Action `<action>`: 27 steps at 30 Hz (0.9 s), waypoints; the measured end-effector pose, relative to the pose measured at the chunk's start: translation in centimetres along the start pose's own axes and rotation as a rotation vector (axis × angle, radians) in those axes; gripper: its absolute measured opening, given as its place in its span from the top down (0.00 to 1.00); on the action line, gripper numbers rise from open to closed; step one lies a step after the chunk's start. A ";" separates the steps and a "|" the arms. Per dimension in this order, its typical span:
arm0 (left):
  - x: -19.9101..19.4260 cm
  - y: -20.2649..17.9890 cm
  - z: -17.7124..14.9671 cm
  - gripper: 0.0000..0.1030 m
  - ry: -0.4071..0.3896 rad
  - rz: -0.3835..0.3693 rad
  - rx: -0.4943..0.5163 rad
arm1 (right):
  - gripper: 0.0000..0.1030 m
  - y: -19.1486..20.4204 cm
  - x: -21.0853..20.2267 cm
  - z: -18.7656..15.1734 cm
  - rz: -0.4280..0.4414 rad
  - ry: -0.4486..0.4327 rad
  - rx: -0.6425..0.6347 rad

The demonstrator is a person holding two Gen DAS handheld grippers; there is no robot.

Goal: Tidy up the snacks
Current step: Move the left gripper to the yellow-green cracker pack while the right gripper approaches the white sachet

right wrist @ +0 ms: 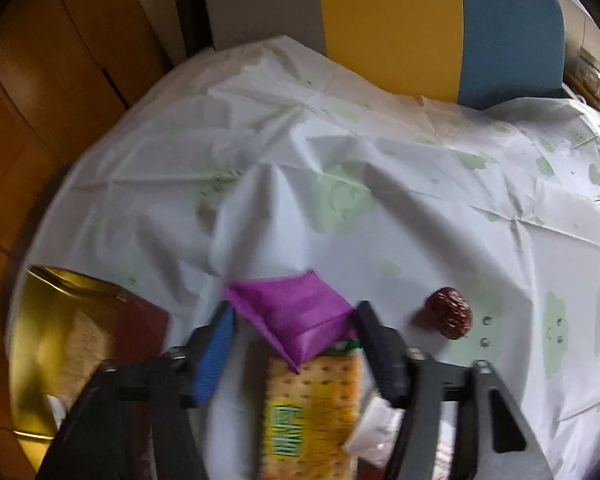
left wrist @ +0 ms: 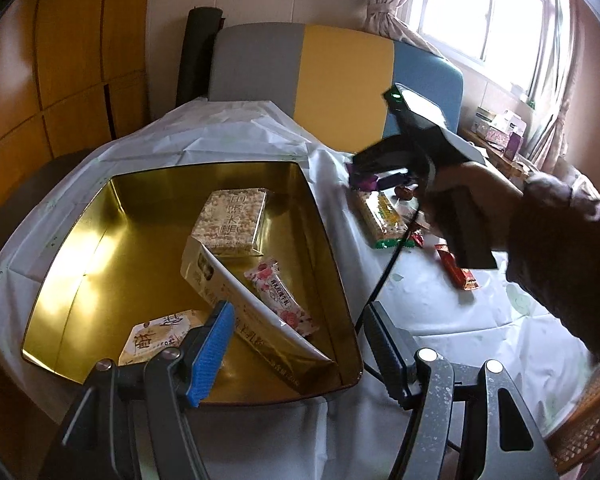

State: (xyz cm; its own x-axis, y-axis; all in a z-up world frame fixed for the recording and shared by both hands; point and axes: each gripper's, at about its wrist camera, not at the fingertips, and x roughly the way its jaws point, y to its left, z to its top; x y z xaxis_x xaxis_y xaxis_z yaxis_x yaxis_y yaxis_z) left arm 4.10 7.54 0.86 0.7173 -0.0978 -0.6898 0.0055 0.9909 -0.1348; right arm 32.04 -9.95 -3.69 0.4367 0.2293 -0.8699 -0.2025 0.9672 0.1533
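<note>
A gold tin [left wrist: 80, 256] sits on the white tablecloth and holds a rice-cake pack [left wrist: 232, 220], a pink flowered packet [left wrist: 280, 300], a long cream box [left wrist: 236, 300] and a small white pack [left wrist: 160, 336]. My left gripper [left wrist: 300, 340] is open and empty above the tin's near right corner. My right gripper [right wrist: 296, 328] is shut on a purple packet [right wrist: 296, 312], held above a cracker pack [right wrist: 312, 412]. The right gripper with the purple packet [left wrist: 364, 180] also shows in the left wrist view, right of the tin. A cracker pack [left wrist: 382, 216] lies beneath it.
A dried red date [right wrist: 450, 318] lies on the cloth right of my right gripper. Red packets [left wrist: 458, 272] lie near the person's arm. A grey, yellow and blue chair [left wrist: 340, 68] stands behind the table. The tin's corner [right wrist: 40, 320] shows at the left.
</note>
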 end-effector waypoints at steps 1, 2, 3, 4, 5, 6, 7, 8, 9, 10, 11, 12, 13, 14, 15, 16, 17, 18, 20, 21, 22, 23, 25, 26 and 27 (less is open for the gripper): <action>0.2 0.0 0.0 0.34 0.002 -0.001 -0.002 | 0.58 -0.4 -0.2 -0.3 0.012 -0.007 -0.002; 0.3 0.0 0.0 0.34 0.006 -0.002 -0.002 | 0.59 -0.8 -0.4 -0.5 0.025 -0.005 -0.002; 0.4 0.0 0.0 0.34 0.008 -0.002 -0.001 | 0.60 -1.4 -0.7 -1.0 0.025 0.002 -0.005; 0.4 -0.1 0.0 0.34 0.009 -0.004 -0.001 | 0.61 -1.7 -1.0 -1.4 0.027 0.008 -0.011; 0.4 -0.3 0.0 0.34 0.009 -0.007 0.001 | 0.61 -2.2 -1.5 -2.1 0.042 0.014 -0.024; 0.5 -0.4 0.0 0.34 0.011 -0.008 0.004 | 0.61 -2.4 -2.0 -2.5 0.045 0.014 -0.036; 0.4 -0.6 0.0 0.34 0.010 -0.009 0.006 | 0.61 -2.8 -2.6 -3.2 0.046 0.016 -0.049; 0.3 -0.8 0.1 0.34 0.005 -0.012 0.011 | 0.61 -3.4 -3.2 -3.8 0.061 0.019 -0.055; 0.2 -1.0 0.1 0.34 0.002 -0.013 0.017 | 0.61 -3.9 -3.7 -4.2 0.076 0.026 -0.056; 0.1 -1.3 0.2 0.34 0.002 -0.014 0.024 | 0.61 -4.4 -4.1 -4.6 0.074 0.024 -0.060; 0.1 -1.5 0.2 0.34 0.002 -0.015 0.029 | 0.61 -5.0 -4.8 -5.1 0.054 0.014 -0.071; 0.1 -1.7 0.3 0.34 0.003 -0.019 0.032 | 0.61 -5.5 -5.4 -5.5 0.038 0.008 -0.083; 0.2 -1.9 0.3 0.34 0.005 -0.024 0.037 | 0.60 -5.9 -5.9 -5.9 0.031 0.007 -0.090; 0.2 -2.2 0.4 0.34 0.008 -0.028 0.043 | 0.59 -6.5 -6.4 -6.4 0.023 0.008 -0.094; 0.2 -2.3 0.5 0.34 0.009 -0.030 0.047 | 0.59 -7.4 -7.0 -7.0 -0.008 0.009 -0.101; 0.2 -2.5 0.7 0.34 0.008 -0.031 0.050 | 0.58 -7.9 -7.3 -7.2 -0.027 0.008 -0.106; 0.3 -2.7 0.9 0.34 0.008 -0.032 0.054 | 0.56 -8.6 -7.6 -7.7 -0.038 0.011 -0.109; 0.3 -2.9 1.0 0.34 0.009 -0.033 0.059 | 0.56 -9.4 -7.9 -8.2 -0.036 0.023 -0.100; 0.4 -3.3 1.4 0.34 0.011 -0.034 0.069 | 0.55 -11.2 -8.2 -9.3 -0.029 0.050 -0.067; 0.5 -3.4 1.5 0.34 0.014 -0.034 0.073 | 0.54 -11.9 -8.3 -9.8 -0.034 0.054 -0.055; 0.7 -3.7 1.7 0.34 0.019 -0.038 0.082 | 0.51 -12.8 -8.5 -10.4 -0.040 0.057 -0.033; 0.9 -4.1 1.7 0.34 0.030 -0.040 0.094 | 0.50 -13.7 -8.8 -10.9 -0.034 0.057 -0.005; 1.2 -4.8 1.7 0.34 0.039 -0.039 0.115 | 0.45 -15.2 -9.4 -11.5 0.000 0.049 0.048; 1.4 -5.2 1.6 0.34 0.046 -0.043 0.125 | 0.44 -15.8 -9.8 -11.5 0.022 0.046 0.074; 1.6 -5.5 1.7 0.34 0.055 -0.048 0.131 | 0.41 -16.3 -10.1 -11.5 0.053 0.045 0.100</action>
State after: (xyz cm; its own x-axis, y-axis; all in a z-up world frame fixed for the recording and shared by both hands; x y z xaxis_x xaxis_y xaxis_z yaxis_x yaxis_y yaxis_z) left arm 6.40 2.12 1.67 0.6749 -0.1469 -0.7232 0.1322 0.9882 -0.0773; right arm 20.87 -29.29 -2.81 0.3874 0.2775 -0.8791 -0.1347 0.9604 0.2438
